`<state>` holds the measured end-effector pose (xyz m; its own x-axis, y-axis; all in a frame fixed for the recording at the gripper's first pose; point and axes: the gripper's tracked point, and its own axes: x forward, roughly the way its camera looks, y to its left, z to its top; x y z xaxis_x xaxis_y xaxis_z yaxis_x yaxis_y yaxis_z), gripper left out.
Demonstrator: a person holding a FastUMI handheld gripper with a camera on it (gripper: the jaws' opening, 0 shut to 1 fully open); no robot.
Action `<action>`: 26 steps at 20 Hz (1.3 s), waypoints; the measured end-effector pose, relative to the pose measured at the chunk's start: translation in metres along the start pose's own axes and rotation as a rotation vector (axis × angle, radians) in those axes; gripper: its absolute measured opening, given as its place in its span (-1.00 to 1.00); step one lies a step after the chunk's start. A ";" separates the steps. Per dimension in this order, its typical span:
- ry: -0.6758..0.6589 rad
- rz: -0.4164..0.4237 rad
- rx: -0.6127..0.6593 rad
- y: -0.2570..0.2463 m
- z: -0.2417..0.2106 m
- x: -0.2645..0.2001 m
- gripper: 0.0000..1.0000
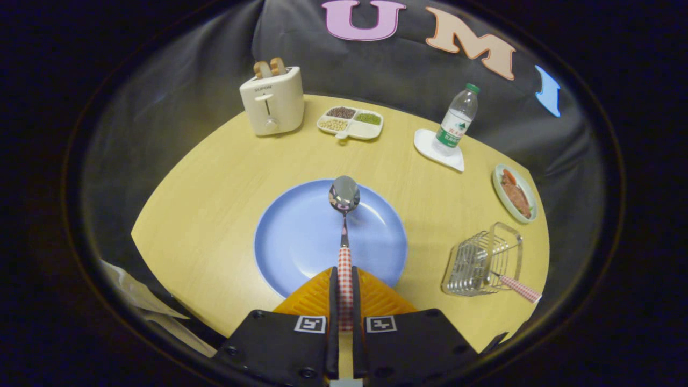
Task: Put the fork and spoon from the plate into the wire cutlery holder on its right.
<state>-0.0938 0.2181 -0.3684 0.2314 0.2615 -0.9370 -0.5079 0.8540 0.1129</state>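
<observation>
My gripper (344, 279) is shut on the red-checked handle of a metal spoon (344, 194). The spoon points straight ahead, its bowl held above the far half of the blue plate (290, 236). The plate lies on the wooden table just beyond my fingers. To the right of the plate stands the wire cutlery holder (480, 262). A red-checked handle (520, 288), presumably the fork's, sticks out of the holder toward the table's near right edge.
A toaster (272, 100) with bread stands at the far left, a divided dish of beans (350, 122) beside it. A water bottle (457, 120) on a white coaster and a small plate of food (515, 192) sit at the far right. The table edge curves near the holder.
</observation>
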 end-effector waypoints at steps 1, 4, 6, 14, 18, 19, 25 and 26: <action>-0.003 0.001 0.000 -0.007 0.005 -0.007 -0.74; 0.008 0.011 0.009 -0.032 0.012 -0.028 -0.74; 0.013 0.002 0.004 -0.054 0.018 -0.044 -0.74; 0.072 -0.055 -0.057 -0.138 0.020 -0.090 -0.74; 0.195 -0.053 -0.119 -0.169 0.000 -0.101 -0.74; 0.229 -0.046 -0.137 -0.176 -0.006 -0.103 -0.74; 0.429 -0.036 -0.225 -0.206 -0.035 -0.092 -0.73; 0.455 -0.029 -0.233 -0.207 -0.038 -0.090 -0.72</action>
<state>-0.0410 0.0011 -0.3200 -0.1103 -0.0276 -0.9935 -0.6899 0.7217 0.0565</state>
